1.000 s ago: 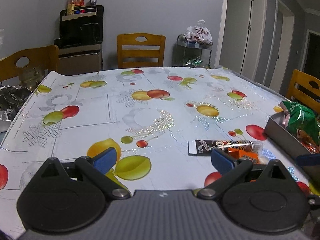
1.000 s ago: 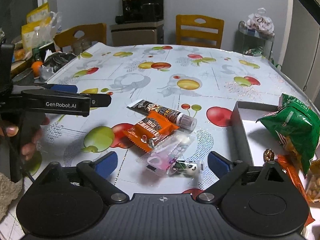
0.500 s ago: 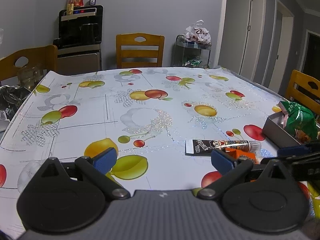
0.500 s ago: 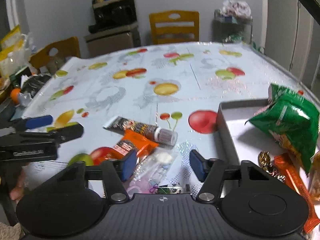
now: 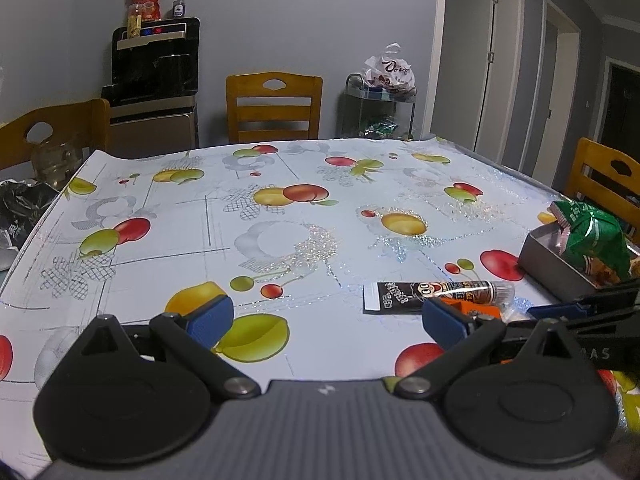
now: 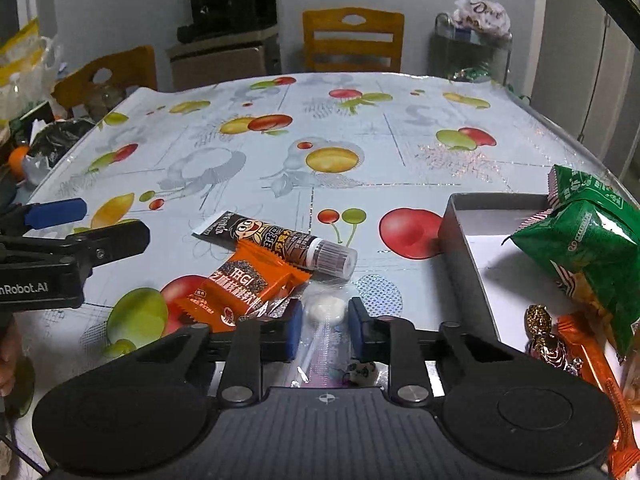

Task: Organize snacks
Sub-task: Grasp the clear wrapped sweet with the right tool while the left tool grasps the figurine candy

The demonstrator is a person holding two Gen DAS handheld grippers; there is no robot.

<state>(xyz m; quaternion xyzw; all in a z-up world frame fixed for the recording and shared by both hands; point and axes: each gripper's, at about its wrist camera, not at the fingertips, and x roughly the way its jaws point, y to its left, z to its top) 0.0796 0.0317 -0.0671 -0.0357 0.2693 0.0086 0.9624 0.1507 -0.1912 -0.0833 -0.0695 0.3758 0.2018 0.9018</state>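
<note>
— What's on your left?
— My left gripper [image 5: 328, 322] hovers over the fruit-print tablecloth [image 5: 280, 216], fingers spread wide, nothing between them.
— And the middle?
— A brown tube [image 6: 276, 242] lies touching an orange packet [image 6: 244, 288]. My right gripper [image 6: 324, 330] is pinched narrow around a clear candy wrapper [image 6: 324, 312] beside them.
— Further right?
— The grey box [image 6: 456, 224] holds a green snack bag [image 6: 588, 236].
</note>
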